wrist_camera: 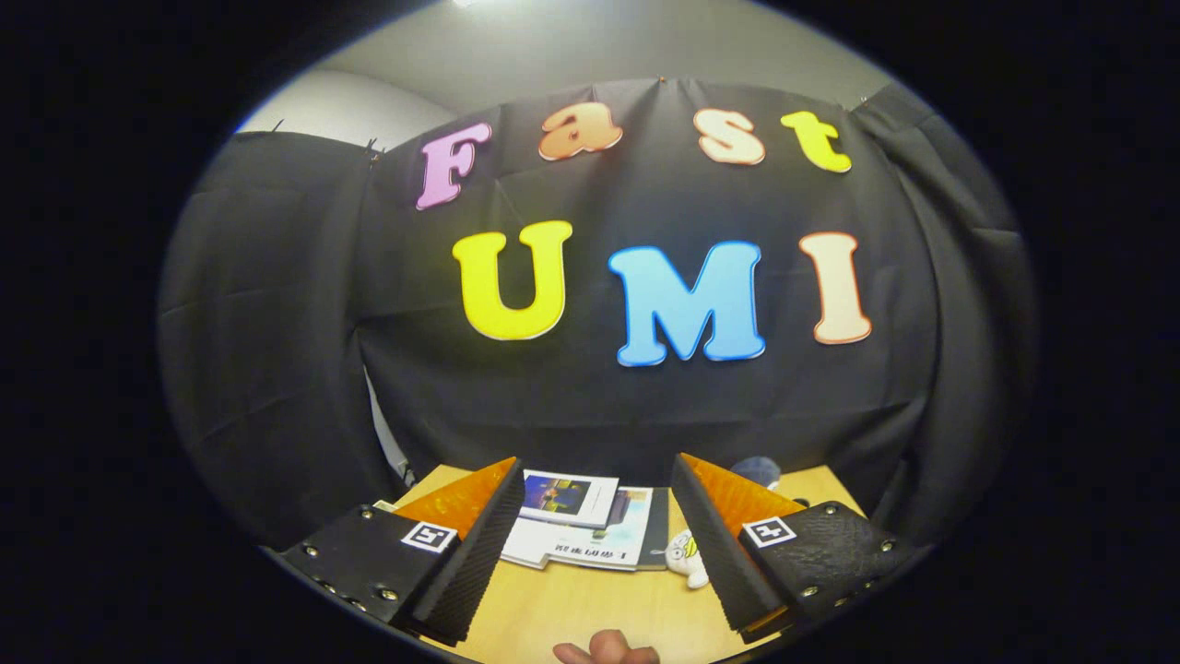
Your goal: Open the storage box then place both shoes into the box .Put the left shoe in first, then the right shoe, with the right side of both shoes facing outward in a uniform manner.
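Fingertips (608,650) nearest — gripper (597,480) fingers wide, empty — booklets (585,526) beyond, perhaps a plush toy (687,553).

Gripper (597,498) fingers spread wide, holding nothing, above a wooden table (590,618). Booklets (590,530) lie between and beyond the fingers; small white toy (687,556) beside the right finger. Fingertip of a hand (607,650) below.

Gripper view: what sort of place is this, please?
Probably a small recording booth, not a lived-in room. Black cloth wall hangs behind a light wooden table, which carries printed booklets and a small white plush toy. The gripper is open, holding nothing, with fingertips of a hand beneath.
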The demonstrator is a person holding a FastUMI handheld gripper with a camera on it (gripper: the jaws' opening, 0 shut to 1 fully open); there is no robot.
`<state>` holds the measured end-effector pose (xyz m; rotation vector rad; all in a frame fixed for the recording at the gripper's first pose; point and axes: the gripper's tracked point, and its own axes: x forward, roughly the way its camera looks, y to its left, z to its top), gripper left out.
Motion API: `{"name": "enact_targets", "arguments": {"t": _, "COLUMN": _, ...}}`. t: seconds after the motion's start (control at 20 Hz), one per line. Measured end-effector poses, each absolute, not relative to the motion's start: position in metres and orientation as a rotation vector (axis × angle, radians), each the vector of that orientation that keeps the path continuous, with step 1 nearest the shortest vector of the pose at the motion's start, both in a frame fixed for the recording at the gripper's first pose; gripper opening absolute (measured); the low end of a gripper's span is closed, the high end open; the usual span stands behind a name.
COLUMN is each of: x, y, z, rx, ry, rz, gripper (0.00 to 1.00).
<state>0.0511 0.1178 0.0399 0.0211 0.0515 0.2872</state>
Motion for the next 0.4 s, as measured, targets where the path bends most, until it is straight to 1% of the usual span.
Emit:
{"name": "enact_targets", "arguments": {"t": 0.15, "x": 0.044, "y": 0.101, "z": 0.056, "rx": 0.018, "ry": -0.036, "rz": 0.243, "gripper": 0.97}}
{"name": "enact_targets", "arguments": {"t": 0.4, "x": 0.036, "y": 0.088, "z": 0.056, "rx": 0.023, "ry": -0.059, "rz": 0.224, "gripper": 0.97}}
